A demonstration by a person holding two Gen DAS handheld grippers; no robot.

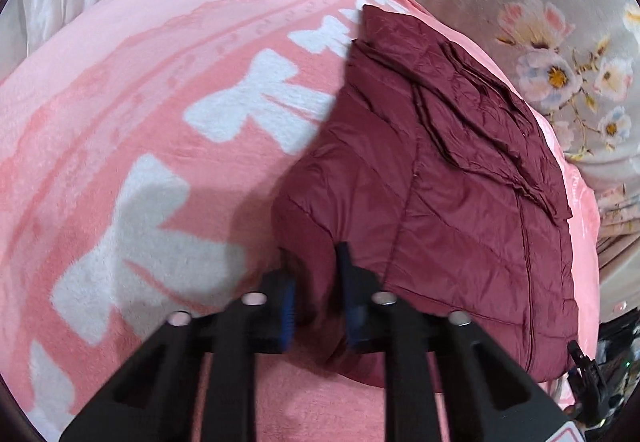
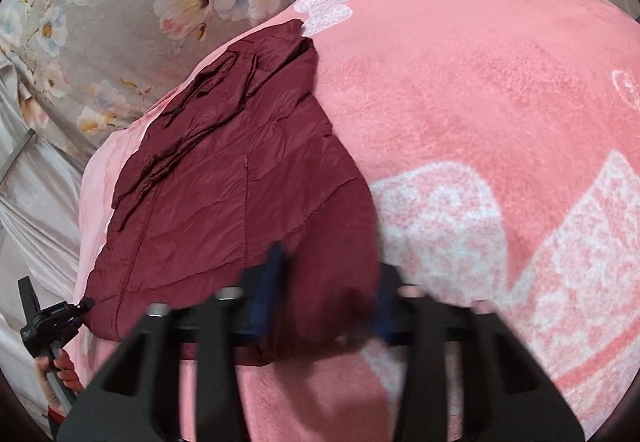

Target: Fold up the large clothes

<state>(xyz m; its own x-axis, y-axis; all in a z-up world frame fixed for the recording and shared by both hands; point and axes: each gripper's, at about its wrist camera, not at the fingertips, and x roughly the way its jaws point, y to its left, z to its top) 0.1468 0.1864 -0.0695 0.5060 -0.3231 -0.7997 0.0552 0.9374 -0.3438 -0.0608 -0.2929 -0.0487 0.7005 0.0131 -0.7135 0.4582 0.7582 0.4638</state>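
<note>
A maroon quilted jacket [image 1: 440,178] lies partly folded on a pink blanket [image 1: 160,82] with white bow prints. My left gripper [image 1: 316,282] has its blue-padded fingers around the jacket's near left corner, with fabric between them. In the right wrist view the same jacket [image 2: 224,186] lies on the blanket [image 2: 480,102]. My right gripper [image 2: 328,294] holds the jacket's near right corner, with fabric bunched between its blurred fingers.
A grey floral bedsheet [image 1: 540,22] lies beyond the blanket and also shows in the right wrist view [image 2: 100,2]. The other gripper shows at the edge of each view: at lower right in the left wrist view [image 1: 588,370], at lower left in the right wrist view [image 2: 48,318].
</note>
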